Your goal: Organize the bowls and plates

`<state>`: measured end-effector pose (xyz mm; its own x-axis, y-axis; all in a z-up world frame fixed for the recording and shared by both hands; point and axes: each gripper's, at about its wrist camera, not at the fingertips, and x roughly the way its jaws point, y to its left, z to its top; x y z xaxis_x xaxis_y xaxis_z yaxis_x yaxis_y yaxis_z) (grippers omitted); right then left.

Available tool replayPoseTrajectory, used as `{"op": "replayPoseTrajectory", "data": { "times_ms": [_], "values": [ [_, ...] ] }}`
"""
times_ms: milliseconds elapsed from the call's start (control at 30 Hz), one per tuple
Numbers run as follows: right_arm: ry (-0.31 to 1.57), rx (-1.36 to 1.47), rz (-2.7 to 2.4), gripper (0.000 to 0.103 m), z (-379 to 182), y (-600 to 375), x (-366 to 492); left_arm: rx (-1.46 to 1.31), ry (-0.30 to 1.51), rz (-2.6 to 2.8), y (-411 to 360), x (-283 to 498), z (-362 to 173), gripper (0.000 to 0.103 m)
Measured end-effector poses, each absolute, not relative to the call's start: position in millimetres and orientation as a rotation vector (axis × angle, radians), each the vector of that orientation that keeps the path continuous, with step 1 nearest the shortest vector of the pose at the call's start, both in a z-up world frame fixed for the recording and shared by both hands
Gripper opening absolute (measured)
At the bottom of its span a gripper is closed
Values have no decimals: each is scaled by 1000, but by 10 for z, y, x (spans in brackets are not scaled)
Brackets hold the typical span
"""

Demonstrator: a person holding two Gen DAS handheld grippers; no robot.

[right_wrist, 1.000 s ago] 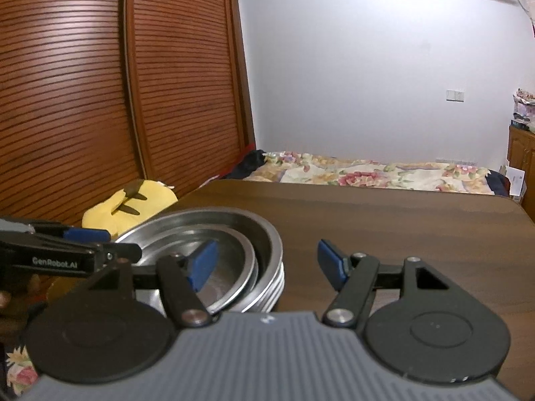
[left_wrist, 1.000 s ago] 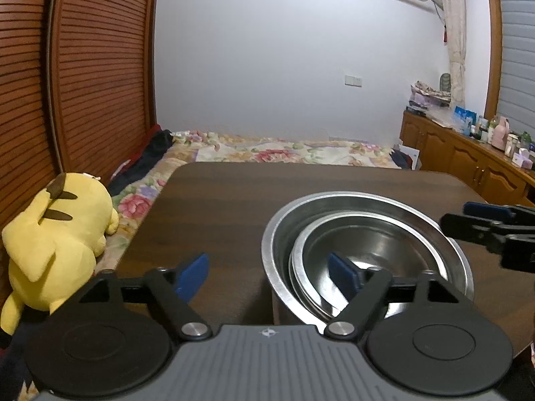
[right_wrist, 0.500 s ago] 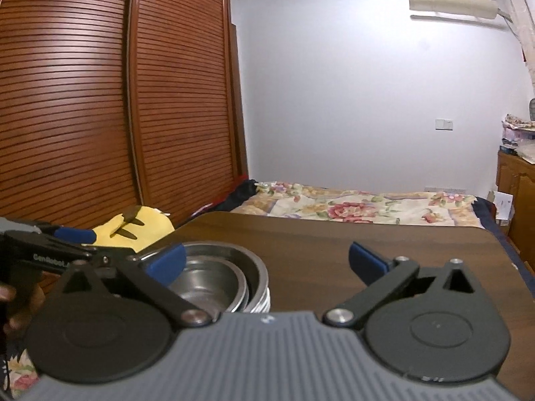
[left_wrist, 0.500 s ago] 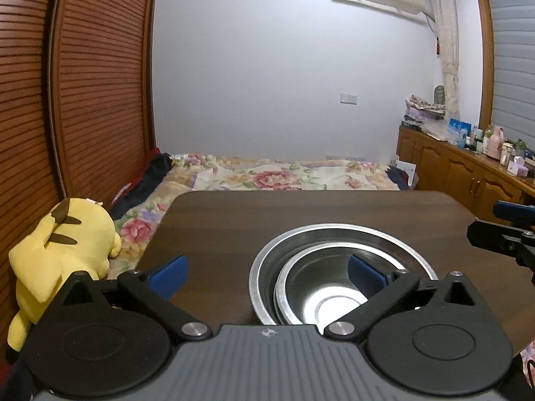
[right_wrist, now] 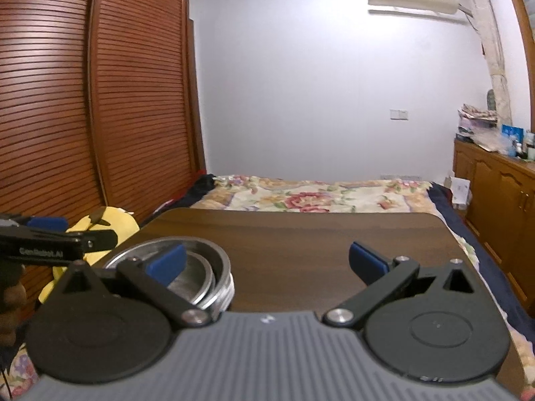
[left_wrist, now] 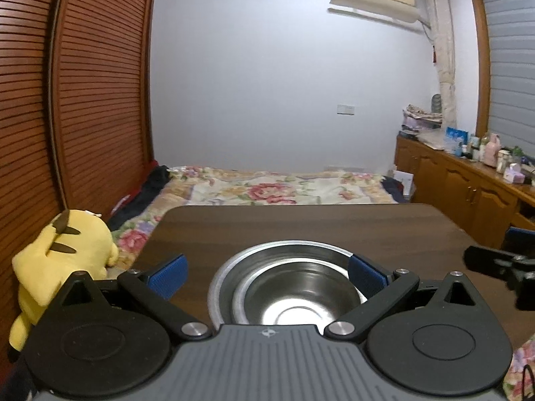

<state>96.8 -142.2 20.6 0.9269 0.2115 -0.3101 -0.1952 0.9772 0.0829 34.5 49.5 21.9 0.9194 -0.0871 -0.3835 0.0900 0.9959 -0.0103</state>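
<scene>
Steel bowls (left_wrist: 294, 287) sat nested on near part of table (left_wrist: 301, 224). Left hand-held gripper (left_wrist: 267, 272) and right hand-held gripper (right_wrist: 265, 260) both gaped wide, holding nothing. Best to back straight off, pads clear of rims.

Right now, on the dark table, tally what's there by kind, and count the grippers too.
Steel bowls, nested in one stack: at least 2, a smaller bowl inside a larger bowl; ridges on the stack's side hint at more, uncountable.
Grippers: 2, the left gripper and right gripper, both open and empty.
Total: 4 visible.
</scene>
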Motion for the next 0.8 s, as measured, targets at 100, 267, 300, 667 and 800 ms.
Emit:
{"op": "replayPoseTrajectory", "data": {
  "times_ms": [100,267,300,667,800],
  "values": [
    [330,41,171,103,188,-1475,916,26,394,-81,352,253,224,103],
    [347,43,138,103,173,-1553,863,57,403,-75,205,170,177,103],
    [347,47,130,103,164,-1566,852,69,402,-75,190,159,160,103],
    [366,47,83,103,-29,-1566,834,105,431,-32,162,154,-98,103],
    [376,40,77,103,-117,-1568,834,103,450,-31,155,152,-187,103]
  ]
}}
